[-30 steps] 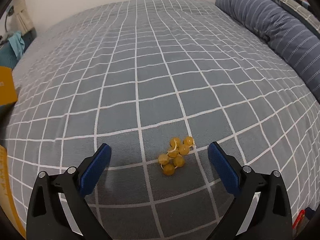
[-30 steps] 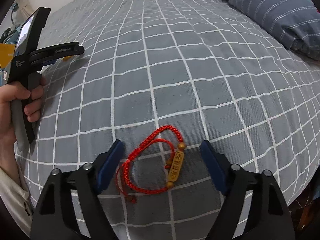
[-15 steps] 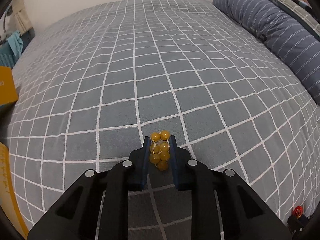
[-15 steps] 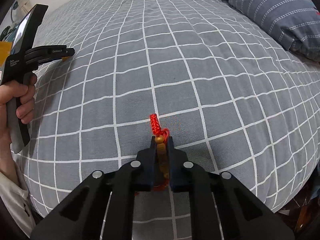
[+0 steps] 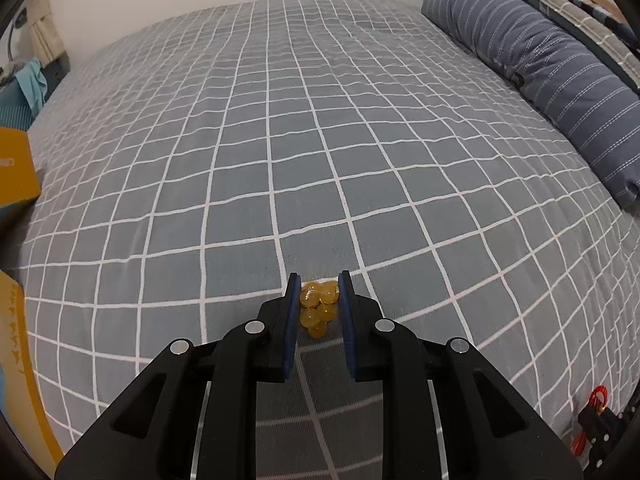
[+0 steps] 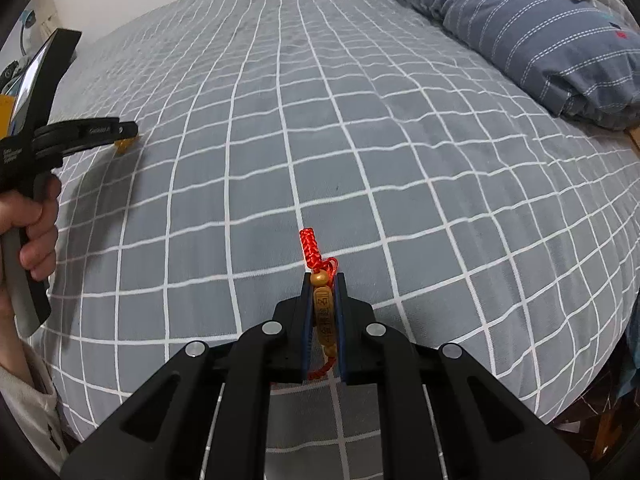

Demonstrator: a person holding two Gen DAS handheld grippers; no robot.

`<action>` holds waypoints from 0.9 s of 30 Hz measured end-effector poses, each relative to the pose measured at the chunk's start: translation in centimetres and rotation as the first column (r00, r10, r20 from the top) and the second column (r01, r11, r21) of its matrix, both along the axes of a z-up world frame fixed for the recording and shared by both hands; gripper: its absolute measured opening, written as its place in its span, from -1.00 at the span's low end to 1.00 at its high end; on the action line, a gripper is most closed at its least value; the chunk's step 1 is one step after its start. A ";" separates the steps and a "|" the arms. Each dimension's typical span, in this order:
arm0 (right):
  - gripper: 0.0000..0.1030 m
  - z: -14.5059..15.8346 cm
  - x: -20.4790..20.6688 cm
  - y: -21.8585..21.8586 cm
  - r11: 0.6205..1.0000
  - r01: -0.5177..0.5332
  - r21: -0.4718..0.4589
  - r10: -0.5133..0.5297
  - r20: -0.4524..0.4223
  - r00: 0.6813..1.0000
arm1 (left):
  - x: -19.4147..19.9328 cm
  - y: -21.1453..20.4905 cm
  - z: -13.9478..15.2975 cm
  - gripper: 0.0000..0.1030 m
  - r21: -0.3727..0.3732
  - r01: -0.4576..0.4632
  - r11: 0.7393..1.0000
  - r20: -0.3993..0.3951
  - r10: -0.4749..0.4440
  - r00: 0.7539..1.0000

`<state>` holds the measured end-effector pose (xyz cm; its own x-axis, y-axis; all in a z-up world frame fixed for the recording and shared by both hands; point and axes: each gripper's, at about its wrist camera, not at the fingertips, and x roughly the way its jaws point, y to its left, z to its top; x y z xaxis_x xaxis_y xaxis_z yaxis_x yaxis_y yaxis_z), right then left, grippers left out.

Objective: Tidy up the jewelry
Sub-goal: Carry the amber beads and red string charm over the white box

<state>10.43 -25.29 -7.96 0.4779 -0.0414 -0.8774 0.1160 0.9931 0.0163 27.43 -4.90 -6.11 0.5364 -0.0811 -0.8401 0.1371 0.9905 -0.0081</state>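
My left gripper (image 5: 319,280) is shut on a yellow bead bracelet (image 5: 318,305), bunched between its blue pads just above the checked bedspread (image 5: 280,140). My right gripper (image 6: 323,280) is shut on a red cord bracelet (image 6: 322,308) with a gold engraved bar; a red braided end (image 6: 309,248) sticks out past the fingertips. In the right wrist view the left gripper (image 6: 124,133) shows at the far left, held by a hand (image 6: 36,220), with the yellow beads under its tip. The right gripper with red cord shows at the lower right of the left wrist view (image 5: 598,404).
A rolled blue striped duvet (image 5: 552,64) lies along the bed's right side, also in the right wrist view (image 6: 540,32). A yellow box (image 5: 16,172) sits at the bed's left edge. The bed edge drops off at the lower right (image 6: 592,364).
A second ago both grippers were open over the bracelets on the bedspread. Both have closed on them; since half a second ago the views show only small shifts.
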 end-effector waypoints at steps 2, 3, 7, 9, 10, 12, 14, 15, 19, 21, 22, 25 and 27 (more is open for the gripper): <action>-0.83 0.1 -0.1 0.1 1.000 0.003 -0.005 -0.003 0.009 1.000 | -0.4 0.2 0.3 -0.65 -0.015 0.002 1.000 -0.001 -0.002 1.000; -0.83 0.2 -0.1 0.2 1.000 0.005 -0.006 -0.005 0.012 1.000 | -0.6 0.3 0.5 -0.65 -0.017 0.003 1.000 -0.001 -0.003 1.000; -0.83 0.6 0.1 0.3 1.000 0.014 -0.018 -0.014 0.033 0.999 | -1.5 0.4 1.2 -0.65 -0.024 0.003 1.000 0.012 -0.003 1.000; -0.83 0.7 0.3 0.5 1.000 0.015 -0.018 -0.014 0.039 0.999 | -1.9 0.4 1.6 -0.65 -0.026 0.008 1.000 0.020 -0.007 1.000; -0.83 0.9 0.4 0.6 1.000 0.015 -0.019 -0.014 0.047 0.999 | -2.0 0.5 1.8 -0.65 -0.027 0.011 1.000 0.025 -0.010 1.000; -0.83 1.1 0.6 0.9 1.000 0.013 -0.020 -0.011 0.065 0.998 | -2.4 0.7 2.1 -0.65 -0.036 0.017 0.999 0.040 -0.015 0.999; -0.83 1.4 0.7 1.3 1.000 0.006 -0.023 -0.004 0.081 0.997 | -2.6 1.0 2.4 -0.65 -0.031 0.007 1.000 0.046 -0.006 0.999; -0.83 1.6 0.8 1.5 1.000 0.005 -0.028 -0.003 0.089 0.996 | -2.8 1.2 2.6 -0.65 -0.034 0.006 0.999 0.048 -0.004 0.999; -0.83 2.5 1.3 2.7 0.998 0.005 -0.057 0.002 0.131 0.991 | -3.7 2.4 3.5 -0.65 -0.032 -0.003 0.999 0.066 0.005 0.998; -0.83 2.9 1.6 3.4 0.998 0.005 -0.063 0.004 0.143 0.990 | -4.0 3.0 4.0 -0.65 -0.031 -0.005 0.999 0.074 0.008 0.997; -0.83 3.0 1.7 3.6 0.998 0.002 -0.061 0.007 0.147 0.989 | -4.3 3.4 4.4 -0.65 -0.029 -0.009 1.000 0.081 0.011 0.997; -0.83 3.6 2.2 4.8 0.998 -0.006 -0.064 0.016 0.162 0.987 | -4.9 4.8 5.4 -0.65 -0.027 -0.024 0.999 0.095 0.027 0.995; -0.83 4.0 2.5 5.8 0.998 -0.016 -0.063 0.026 0.172 0.985 | -5.5 5.9 6.1 -0.65 -0.027 -0.034 0.999 0.107 0.036 0.994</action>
<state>12.93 -19.46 -3.95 0.6232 -0.0805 -0.7779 0.0958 0.9951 -0.0263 21.97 1.00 0.01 0.6262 -0.0809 -0.7754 0.1038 0.9944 -0.0200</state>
